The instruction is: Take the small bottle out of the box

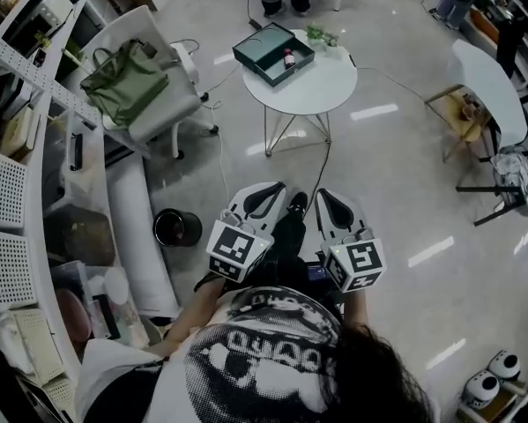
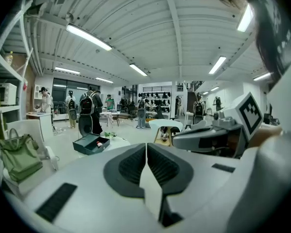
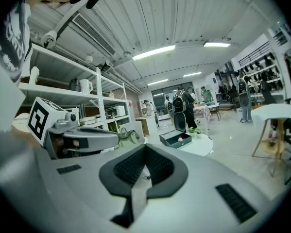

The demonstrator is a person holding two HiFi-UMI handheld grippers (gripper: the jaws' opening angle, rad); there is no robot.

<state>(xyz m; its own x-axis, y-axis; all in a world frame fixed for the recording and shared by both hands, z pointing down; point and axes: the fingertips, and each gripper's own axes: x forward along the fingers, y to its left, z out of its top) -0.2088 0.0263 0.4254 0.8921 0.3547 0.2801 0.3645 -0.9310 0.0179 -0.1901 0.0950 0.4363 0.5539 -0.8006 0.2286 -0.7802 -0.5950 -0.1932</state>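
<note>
Head view: noted left tongs (image 1: 265,198) and right tongs (image 1: 334,208) side by side, low in front of the torso, both aimed ahead and a little downward at a round white bench (image 1: 315,91) well apart from them across the floor. On the bench: open dark box (image 1: 253,54) with the small bottle (image 1: 289,59) lying inside it, toward the box's right side; small plant (image 1: 319,35) just beyond. Judged step: approach, with no reach begun. To do it well: face the bench squarely, part one pair of tongs before entering the box, come down over the bottle's body clear of the box walls, clamp gently, lift straight up; keep the other pair ready to steady the box should it slide. Left gripper view: pads of left tongs (image 2: 146,152) pressed together, nothing between; held near level; box (image 2: 87,144) and bottle (image 2: 99,144) far ahead, left of the jaw line; right tongs (image 2: 208,137) alongside at right. Right gripper view: right tongs (image 3: 145,163) likewise together and empty, near level; box (image 3: 174,139) with bottle (image 3: 179,139) ahead and slightly right; left tongs (image 3: 82,140) alongside at left.
</note>
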